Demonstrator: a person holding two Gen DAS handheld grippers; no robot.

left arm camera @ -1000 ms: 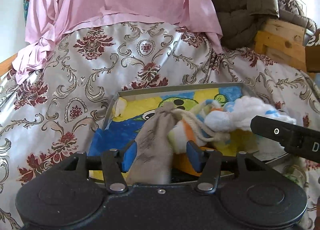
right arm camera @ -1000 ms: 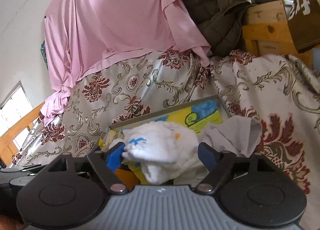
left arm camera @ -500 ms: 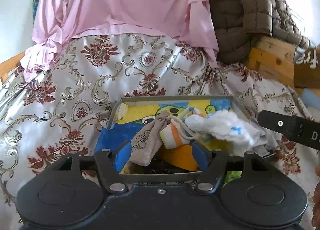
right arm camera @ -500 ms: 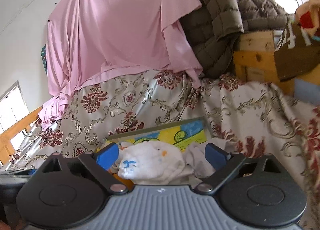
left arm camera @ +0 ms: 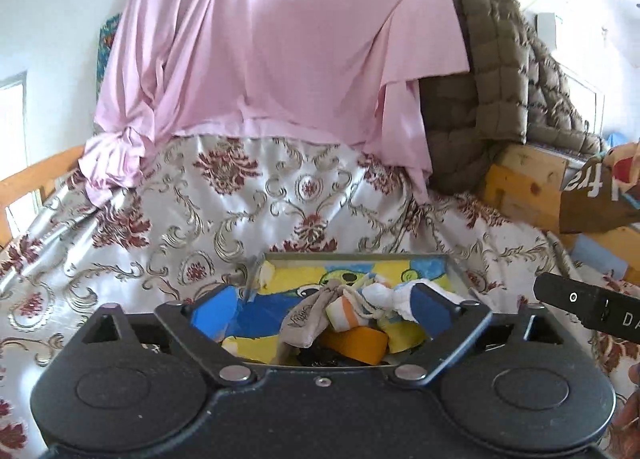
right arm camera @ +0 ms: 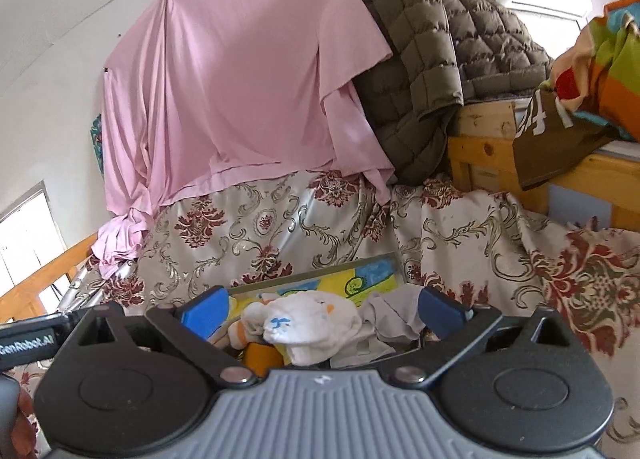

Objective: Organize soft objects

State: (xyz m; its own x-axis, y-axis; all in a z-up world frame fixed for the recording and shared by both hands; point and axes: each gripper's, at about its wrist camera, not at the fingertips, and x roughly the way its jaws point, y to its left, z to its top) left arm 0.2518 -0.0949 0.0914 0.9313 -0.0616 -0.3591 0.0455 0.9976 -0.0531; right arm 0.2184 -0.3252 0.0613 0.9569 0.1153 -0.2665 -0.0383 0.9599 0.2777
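While both tools hang clear of the box, these lines take one camera at a time.

Left wrist, tool: the left gripper (left arm camera: pixel 322 309) has its jaws opening, spread wide, with nothing pinched; the blue pads (left arm camera: pixel 212 309) stand either side of the pile but above it.
Left wrist, soft things: the grey drawstring pouch (left arm camera: pixel 300 323) lies in the tray (left arm camera: pixel 352 257) on the patterned bedspread (left arm camera: pixel 224 227), touching the orange-striped sock (left arm camera: pixel 344 315), with the white sock (left arm camera: pixel 386 295) just beside it.
Left wrist, advice: judged from this, the release looks done; draw straight off so the pads do not snag the pouch's cord (left arm camera: pixel 360 305).
Left wrist, neighbour: the right tool's finger (left arm camera: pixel 588 309) shows at the right edge, apart from the tray.

Right wrist, tool: the right gripper (right arm camera: pixel 320 311) has its jaws opening, at full spread, gripping nothing.
Right wrist, soft things: the white sock (right arm camera: pixel 308 323) sits on top of the pile in the tray (right arm camera: pixel 312 271); a grey cloth (right arm camera: pixel 394 317) slumps at the tray's right side, apparently over the rim, though I cannot tell for sure.
Right wrist, advice: the grey cloth probably wants tucking in next; approach low, pinch a fold, not the rim.
Right wrist, risk: loose cloth may spill out if brushed.
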